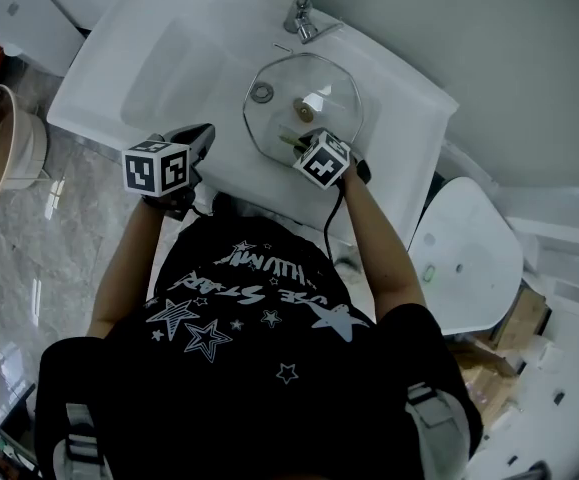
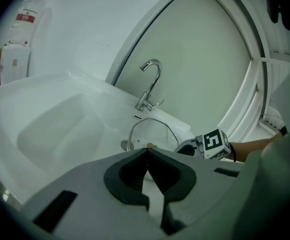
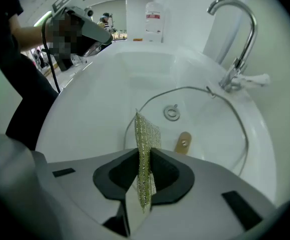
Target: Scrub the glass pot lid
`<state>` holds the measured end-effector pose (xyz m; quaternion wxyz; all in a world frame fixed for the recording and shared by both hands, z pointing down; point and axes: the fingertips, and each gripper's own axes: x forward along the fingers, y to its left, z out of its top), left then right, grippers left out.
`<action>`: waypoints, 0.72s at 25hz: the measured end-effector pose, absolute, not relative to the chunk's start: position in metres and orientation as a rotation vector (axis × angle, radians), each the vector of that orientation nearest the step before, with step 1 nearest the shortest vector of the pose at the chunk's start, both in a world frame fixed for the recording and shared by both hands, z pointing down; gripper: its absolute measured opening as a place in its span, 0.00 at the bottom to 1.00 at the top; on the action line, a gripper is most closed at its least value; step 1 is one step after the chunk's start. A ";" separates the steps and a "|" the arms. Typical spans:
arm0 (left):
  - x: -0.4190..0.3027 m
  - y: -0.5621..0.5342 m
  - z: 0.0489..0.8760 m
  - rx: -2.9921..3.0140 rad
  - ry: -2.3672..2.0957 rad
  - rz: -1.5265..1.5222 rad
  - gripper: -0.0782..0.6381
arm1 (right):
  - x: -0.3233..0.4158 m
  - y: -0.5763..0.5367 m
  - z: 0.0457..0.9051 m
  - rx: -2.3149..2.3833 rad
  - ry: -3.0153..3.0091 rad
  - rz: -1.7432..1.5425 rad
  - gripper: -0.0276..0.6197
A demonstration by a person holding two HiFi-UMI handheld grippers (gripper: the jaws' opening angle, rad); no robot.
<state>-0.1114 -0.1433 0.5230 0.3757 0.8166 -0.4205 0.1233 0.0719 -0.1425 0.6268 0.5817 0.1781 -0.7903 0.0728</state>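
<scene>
Right gripper (image 3: 143, 156) jaws pinch gold mesh scouring cloth (image 3: 146, 134) at near rim of glass pot lid (image 3: 212, 129) in sink (image 1: 159, 58). Left gripper (image 2: 147, 154) jaws pressed together, empty, at sink's front edge.

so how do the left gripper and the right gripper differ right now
The right gripper is clamped on a gold mesh scrub cloth; the left gripper is closed on nothing. The right gripper sits over the glass pot lid in the sink, while the left gripper hangs off to the side by the sink's front edge, clear of the lid. Both have their jaws together.
</scene>
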 end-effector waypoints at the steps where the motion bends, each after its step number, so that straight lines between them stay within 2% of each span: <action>1: -0.112 -0.144 0.523 2.090 -1.076 0.313 0.12 | 0.076 -0.153 0.620 0.438 -1.840 0.102 0.14; 10: -0.107 -0.148 0.521 2.092 -1.074 0.302 0.12 | 0.097 -0.235 0.570 0.541 -1.713 -0.408 0.14; 18: -0.115 -0.155 0.520 2.067 -1.100 0.295 0.12 | 0.094 -0.276 0.576 0.482 -1.600 -0.618 0.14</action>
